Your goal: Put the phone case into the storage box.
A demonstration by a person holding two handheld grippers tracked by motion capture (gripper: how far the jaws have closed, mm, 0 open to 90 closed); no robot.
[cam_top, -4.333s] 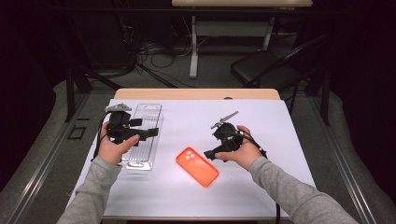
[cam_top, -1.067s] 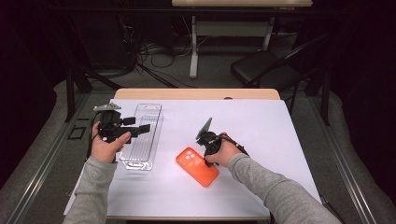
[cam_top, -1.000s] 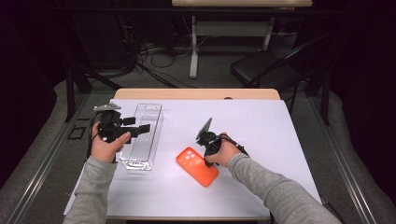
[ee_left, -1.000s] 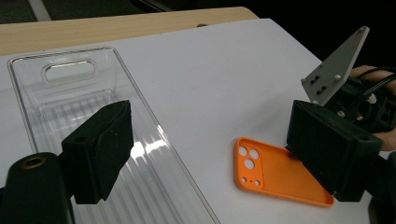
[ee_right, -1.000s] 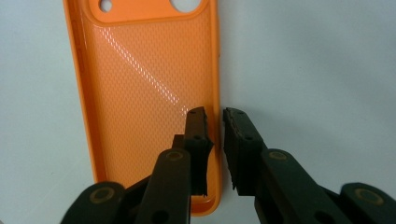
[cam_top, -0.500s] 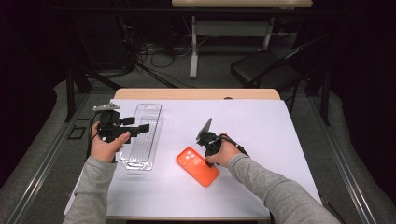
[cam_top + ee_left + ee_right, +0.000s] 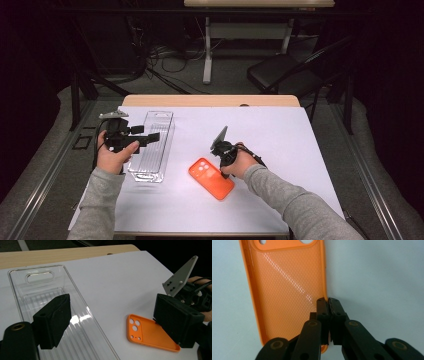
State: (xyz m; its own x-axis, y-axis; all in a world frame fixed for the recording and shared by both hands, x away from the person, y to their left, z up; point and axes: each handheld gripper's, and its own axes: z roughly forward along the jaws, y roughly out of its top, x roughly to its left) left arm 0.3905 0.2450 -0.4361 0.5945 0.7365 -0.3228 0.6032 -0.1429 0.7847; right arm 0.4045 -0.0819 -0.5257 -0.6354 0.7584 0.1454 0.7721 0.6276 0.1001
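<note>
On the white surface (image 7: 280, 145), pinching the orange phone case's (image 7: 287, 290) side wall with the right claw (image 7: 327, 301), closed thin for lifting. Over the clear tray (image 7: 50, 302), holding the left claw (image 7: 112, 322) wide open and empty, likely waiting to steady it.

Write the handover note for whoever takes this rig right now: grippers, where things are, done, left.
Right gripper: jaws shut on the side wall of the orange phone case, which lies flat on the white table, open side up.
Left gripper: open, holding nothing, jaws wide above the clear plastic tray.
Done: case pinched at its edge.
Left: probably lift the case and carry it to the tray, which holds nothing so far.
</note>
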